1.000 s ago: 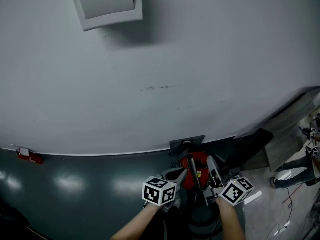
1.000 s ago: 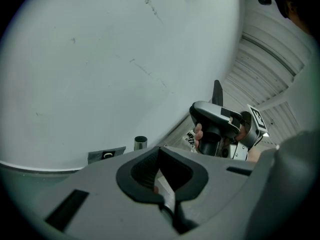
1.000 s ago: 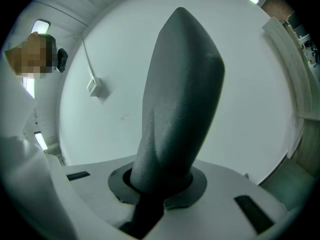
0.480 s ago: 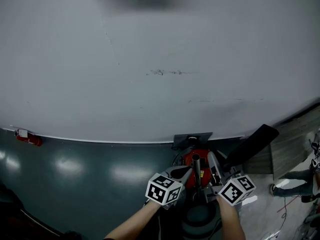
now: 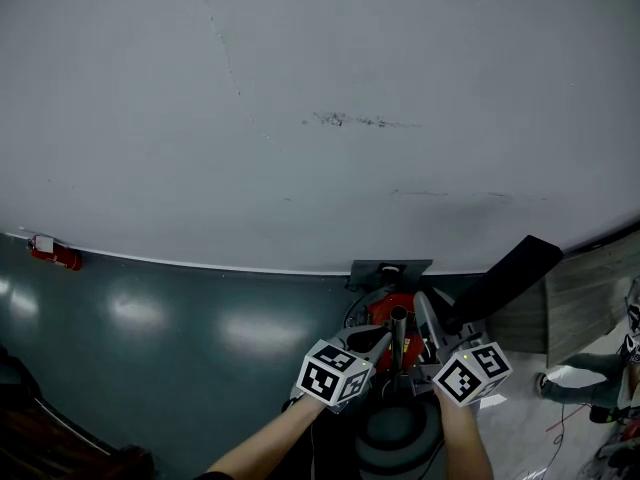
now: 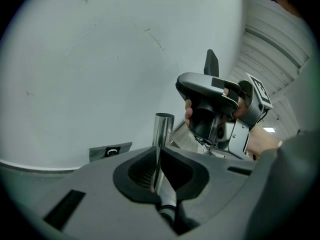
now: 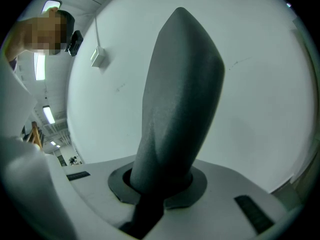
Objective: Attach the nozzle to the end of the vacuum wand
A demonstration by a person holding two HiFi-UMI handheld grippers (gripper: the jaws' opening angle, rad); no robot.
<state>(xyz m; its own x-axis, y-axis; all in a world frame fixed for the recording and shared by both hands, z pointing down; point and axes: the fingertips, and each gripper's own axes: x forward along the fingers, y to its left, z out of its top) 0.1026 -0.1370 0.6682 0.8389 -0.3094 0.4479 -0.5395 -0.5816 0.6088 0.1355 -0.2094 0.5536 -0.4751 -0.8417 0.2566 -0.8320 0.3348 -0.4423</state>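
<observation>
Chrome wand (image 6: 162, 134) stands upright, pinched in my left gripper (image 6: 159, 174), open end just left of the dark nozzle (image 7: 175, 99) that my right gripper (image 7: 159, 186) clamps, tilted rightward.

White wall (image 5: 320, 88) above glossy floor (image 5: 150, 368)

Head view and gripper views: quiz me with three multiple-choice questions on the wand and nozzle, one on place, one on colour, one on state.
1. In the head view, where does the nozzle lie from the wand?
A) to its right
B) to its left
C) directly below it

2. The vacuum body behind the wand is:
A) blue
B) red
C) yellow

3. The left gripper is:
A) open and empty
B) shut on the wand
C) shut on the nozzle

Answers:
1. A, the dark nozzle slants up to the right of the metal wand.
2. B, red shows around the wand's tip.
3. B, its pads pinch the wand.
</observation>
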